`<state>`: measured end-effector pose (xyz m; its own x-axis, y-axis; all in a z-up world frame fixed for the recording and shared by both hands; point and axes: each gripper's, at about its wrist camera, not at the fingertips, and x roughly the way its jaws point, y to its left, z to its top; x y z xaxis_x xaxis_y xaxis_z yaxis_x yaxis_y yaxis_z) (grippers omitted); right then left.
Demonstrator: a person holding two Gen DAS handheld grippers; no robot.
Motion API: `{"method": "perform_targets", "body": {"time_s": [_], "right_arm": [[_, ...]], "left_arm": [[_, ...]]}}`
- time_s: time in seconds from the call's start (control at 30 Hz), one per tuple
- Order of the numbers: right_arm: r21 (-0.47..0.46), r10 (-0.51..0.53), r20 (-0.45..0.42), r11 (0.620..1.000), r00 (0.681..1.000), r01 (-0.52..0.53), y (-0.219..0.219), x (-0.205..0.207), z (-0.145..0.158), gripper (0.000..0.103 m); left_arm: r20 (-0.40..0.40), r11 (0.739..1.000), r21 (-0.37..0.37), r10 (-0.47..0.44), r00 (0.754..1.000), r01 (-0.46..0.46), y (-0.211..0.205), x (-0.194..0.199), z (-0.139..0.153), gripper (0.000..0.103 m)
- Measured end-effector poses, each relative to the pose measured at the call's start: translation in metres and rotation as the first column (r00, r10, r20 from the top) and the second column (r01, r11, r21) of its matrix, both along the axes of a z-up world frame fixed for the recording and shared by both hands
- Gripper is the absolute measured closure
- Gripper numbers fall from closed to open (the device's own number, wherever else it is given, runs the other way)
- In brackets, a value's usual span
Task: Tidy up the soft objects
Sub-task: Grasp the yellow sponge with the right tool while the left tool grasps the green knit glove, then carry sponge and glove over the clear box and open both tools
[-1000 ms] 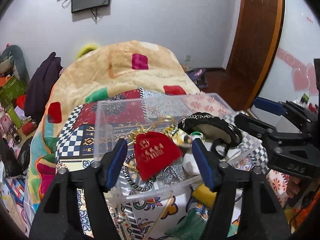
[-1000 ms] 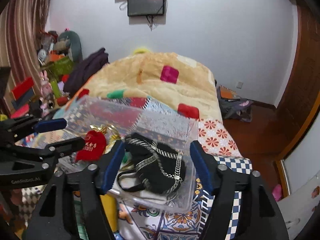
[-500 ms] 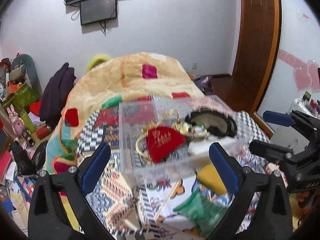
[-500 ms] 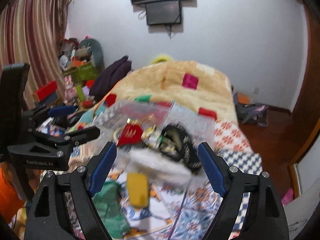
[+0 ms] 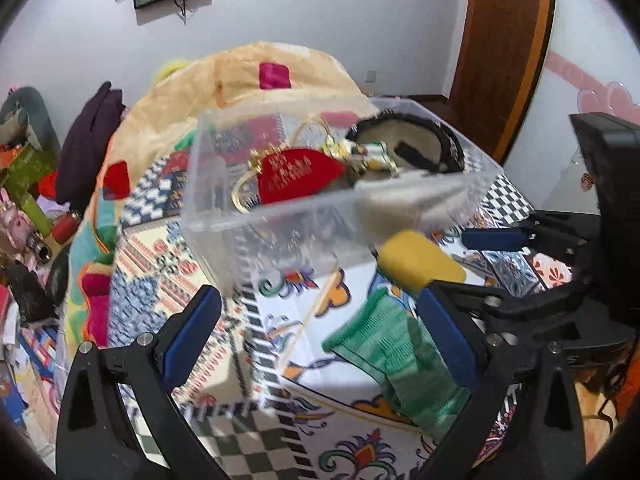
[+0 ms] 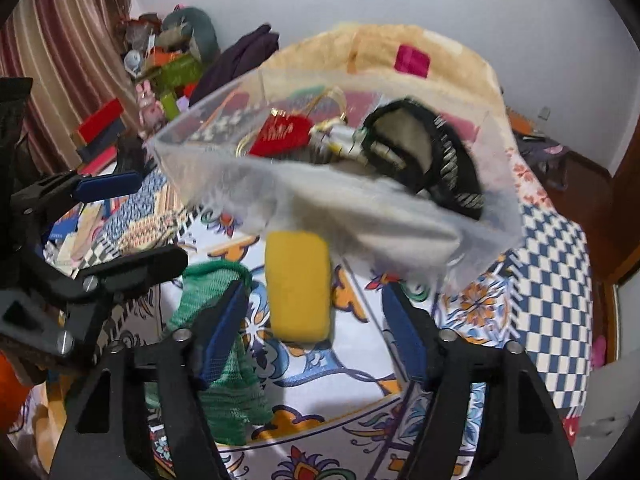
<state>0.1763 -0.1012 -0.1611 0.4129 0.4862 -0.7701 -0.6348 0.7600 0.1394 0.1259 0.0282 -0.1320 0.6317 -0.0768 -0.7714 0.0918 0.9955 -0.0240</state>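
Both grippers' jaws stood wide and empty: left gripper (image 5: pixel 320 344), right gripper (image 6: pixel 316 336). The yellow sponge (image 6: pixel 298 284) looked light, squashy — best pinched across its narrow sides.

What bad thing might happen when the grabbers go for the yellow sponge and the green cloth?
The green cloth lies partly under the right gripper, so a finger may snag it when reaching for the yellow sponge. The clear box sits right behind and might get bumped.
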Motion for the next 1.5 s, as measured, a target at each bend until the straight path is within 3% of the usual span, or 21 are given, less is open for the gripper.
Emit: {"method": "perform_targets", "body": {"time_s": [0.13,0.23,0.47,0.53,0.6,0.63,0.67,0.7,0.87,1.13,1.5], "right_arm": [[-0.033,0.029,-0.031,0.999,0.999,-0.03,0.003,-0.003,-0.01,0.075],[-0.031,0.016,-0.004,0.999,1.0,-0.016,-0.004,-0.01,-0.005,0.075],[0.026,-0.064,0.007,0.998,0.998,0.064,-0.037,-0.016,0.002,0.076],[0.046,-0.082,0.017,0.996,0.997,0.081,-0.046,-0.022,0.006,0.076],[0.057,-0.089,0.029,0.995,0.996,0.087,-0.049,-0.024,0.009,0.076],[0.063,-0.092,0.037,0.994,0.995,0.09,-0.049,-0.026,0.011,0.076],[0.069,-0.093,0.044,0.994,0.995,0.09,-0.05,-0.026,0.013,0.076],[0.074,-0.092,0.048,0.993,0.995,0.088,-0.05,-0.027,0.015,0.076],[0.092,-0.078,0.073,0.993,0.994,0.071,-0.046,-0.03,0.023,0.076],[0.116,-0.059,0.114,0.992,0.992,0.046,-0.042,-0.037,0.037,0.076],[0.181,-0.086,0.218,0.982,0.972,0.046,-0.042,-0.033,0.077,0.076]], "left_arm": [[-0.038,1.0,-0.024,-0.017,0.999,0.016,-0.008,-0.001,-0.011,0.003],[-0.053,0.999,-0.023,-0.031,0.998,0.03,-0.018,-0.004,-0.019,0.004],[-0.088,0.997,-0.024,-0.078,0.993,0.076,-0.03,-0.011,-0.031,0.032],[-0.084,0.997,-0.026,-0.077,0.993,0.075,-0.031,-0.013,-0.032,0.035],[-0.072,0.997,-0.032,-0.077,0.994,0.075,-0.032,-0.016,-0.033,0.043],[-0.071,0.996,-0.038,-0.08,0.994,0.077,-0.031,-0.017,-0.033,0.052],[-0.074,0.995,-0.051,-0.09,0.993,0.086,-0.032,-0.018,-0.034,0.068],[-0.084,0.993,-0.064,-0.104,0.991,0.099,-0.032,-0.018,-0.035,0.075],[-0.069,0.992,-0.061,-0.115,0.991,0.111,-0.032,-0.021,-0.037,0.092],[0.014,0.996,-0.048,-0.077,0.997,0.077,-0.022,-0.03,-0.008,0.095],[0.188,0.998,-0.051,-0.014,0.982,0.024,0.0,-0.033,0.063,0.095]]}}
